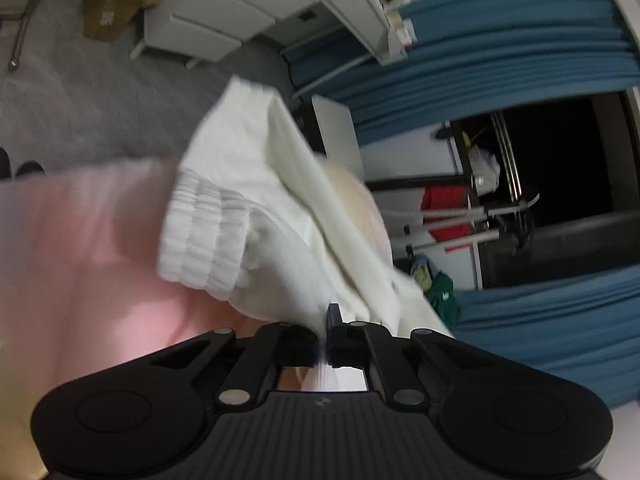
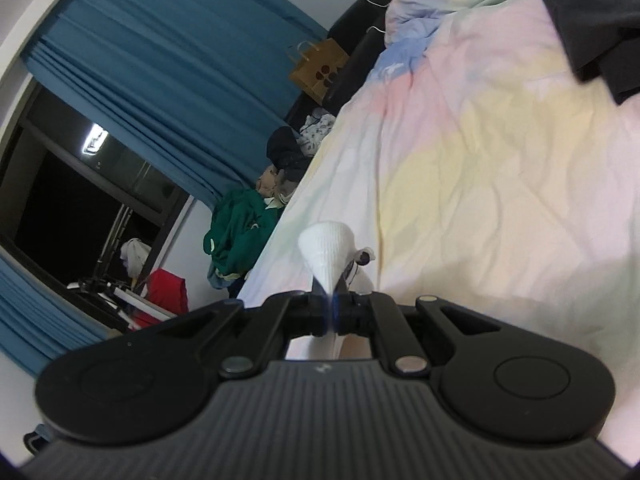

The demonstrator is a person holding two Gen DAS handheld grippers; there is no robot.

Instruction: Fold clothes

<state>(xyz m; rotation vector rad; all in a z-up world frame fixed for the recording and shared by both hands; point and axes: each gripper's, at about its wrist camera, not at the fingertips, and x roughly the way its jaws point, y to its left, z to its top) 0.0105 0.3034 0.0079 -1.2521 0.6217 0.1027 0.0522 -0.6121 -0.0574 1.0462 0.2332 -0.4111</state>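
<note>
A white garment (image 1: 256,208) with a ribbed cuff (image 1: 204,236) hangs bunched in front of my left gripper (image 1: 323,336), which is shut on its fabric above the pastel bedsheet (image 1: 80,232). The view is blurred by motion. In the right wrist view my right gripper (image 2: 332,304) is shut on a pinched fold of white garment (image 2: 328,252), which sticks up as a small cone over the bedsheet (image 2: 500,160). Most of the garment is hidden from the right wrist camera.
A dark garment (image 2: 592,20) lies on the bed at the upper right. A pile of clothes, green on top (image 2: 240,228), and a brown paper bag (image 2: 316,66) sit beside the bed. Blue curtains (image 1: 500,48), a dark window and white drawers (image 1: 216,20) surround it.
</note>
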